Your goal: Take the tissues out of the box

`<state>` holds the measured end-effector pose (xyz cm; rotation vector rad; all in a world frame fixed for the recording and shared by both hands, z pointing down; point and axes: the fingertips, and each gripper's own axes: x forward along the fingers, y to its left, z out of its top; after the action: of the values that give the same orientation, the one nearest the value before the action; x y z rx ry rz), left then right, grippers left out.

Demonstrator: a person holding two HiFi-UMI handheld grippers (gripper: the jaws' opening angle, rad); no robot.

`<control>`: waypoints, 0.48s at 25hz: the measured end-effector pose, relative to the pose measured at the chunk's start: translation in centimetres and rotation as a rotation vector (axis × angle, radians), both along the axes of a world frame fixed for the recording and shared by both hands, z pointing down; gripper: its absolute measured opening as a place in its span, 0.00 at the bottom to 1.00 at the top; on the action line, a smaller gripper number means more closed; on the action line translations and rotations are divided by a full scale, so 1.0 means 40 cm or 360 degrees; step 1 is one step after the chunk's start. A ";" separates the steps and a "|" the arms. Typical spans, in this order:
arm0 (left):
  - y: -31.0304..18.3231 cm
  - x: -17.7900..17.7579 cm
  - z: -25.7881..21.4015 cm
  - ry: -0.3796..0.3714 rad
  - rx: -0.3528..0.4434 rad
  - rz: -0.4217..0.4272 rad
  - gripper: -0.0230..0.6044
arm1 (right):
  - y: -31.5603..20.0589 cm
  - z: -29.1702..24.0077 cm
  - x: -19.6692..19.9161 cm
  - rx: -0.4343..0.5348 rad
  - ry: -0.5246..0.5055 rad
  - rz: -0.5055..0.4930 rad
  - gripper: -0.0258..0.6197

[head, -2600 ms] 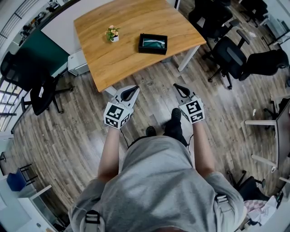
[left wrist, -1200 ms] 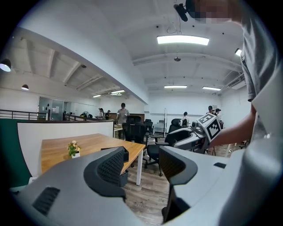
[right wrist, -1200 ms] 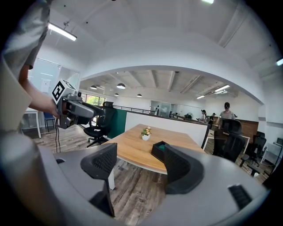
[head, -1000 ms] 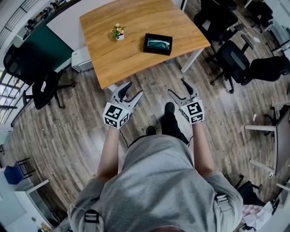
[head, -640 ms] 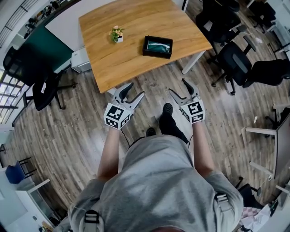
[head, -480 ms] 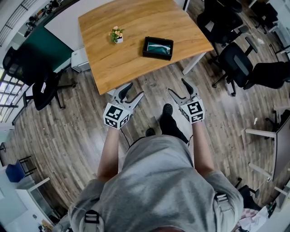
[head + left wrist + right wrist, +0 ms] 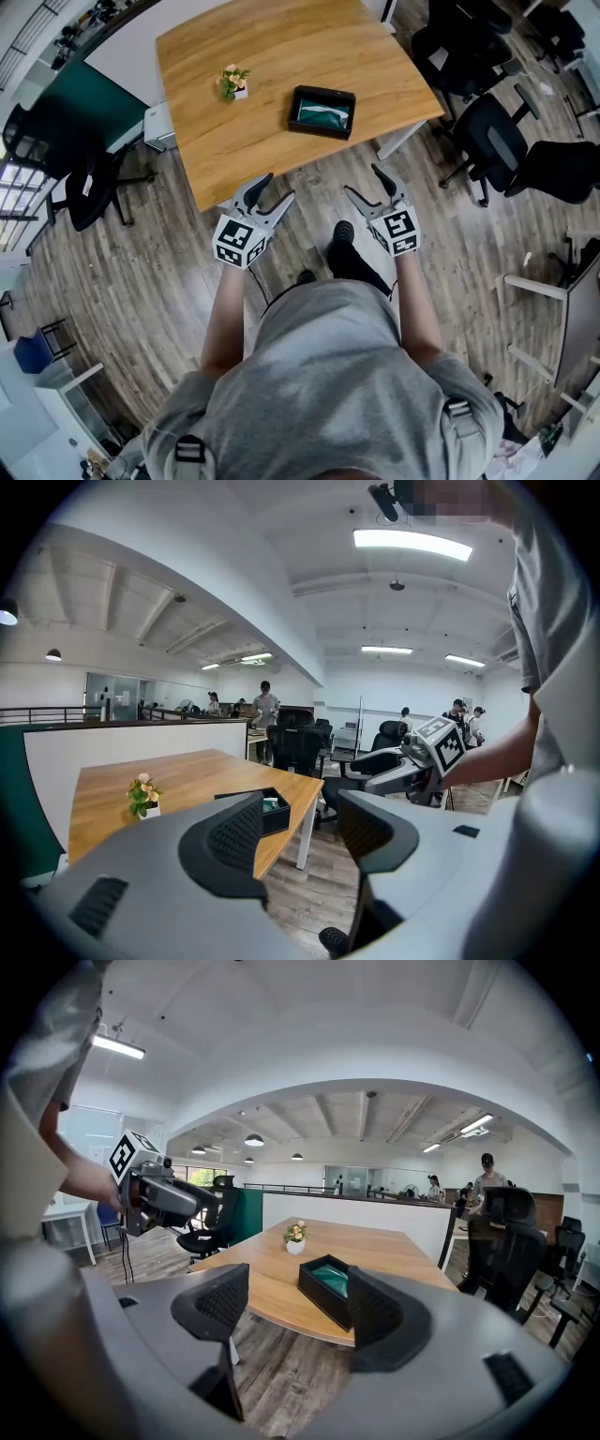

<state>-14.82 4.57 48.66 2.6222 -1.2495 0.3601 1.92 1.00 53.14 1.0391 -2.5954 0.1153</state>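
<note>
The fingers of the left gripper point(image 7: 281, 186) stand apart with nothing between them. So do the fingers of the right gripper point(image 7: 360, 178). Both sit in the middle of the head view, over the brown plank floor point(image 7: 141, 281). They are just below the near edge of the big, smooth wooden surface point(image 7: 272, 47).

The black box point(image 7: 322, 98) lies on that surface in the upper middle of the frame. It is above the fingers and well apart from them. It is flat with square corners and open on top, with soft green-blue tissues point(image 7: 323, 114) inside.

A small flower pot point(image 7: 231, 82) stands to its left.

A few seconds ago both pairs of fingers were pressed together. Now they are spread, and they sit closer to the surface edge.
</note>
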 end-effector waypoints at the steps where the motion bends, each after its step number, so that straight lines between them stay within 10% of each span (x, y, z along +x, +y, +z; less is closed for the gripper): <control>1: -0.018 0.008 -0.001 -0.0003 -0.0004 -0.0007 0.44 | -0.019 -0.001 0.008 -0.0004 0.0001 -0.0007 0.56; 12: -0.181 0.100 0.032 -0.0093 -0.0067 -0.0054 0.44 | -0.210 0.035 0.077 -0.0097 0.0002 -0.0174 0.56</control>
<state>-10.83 -2.68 49.94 2.5692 -1.2887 0.4550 4.99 -7.41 54.54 0.8741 -2.6238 0.1659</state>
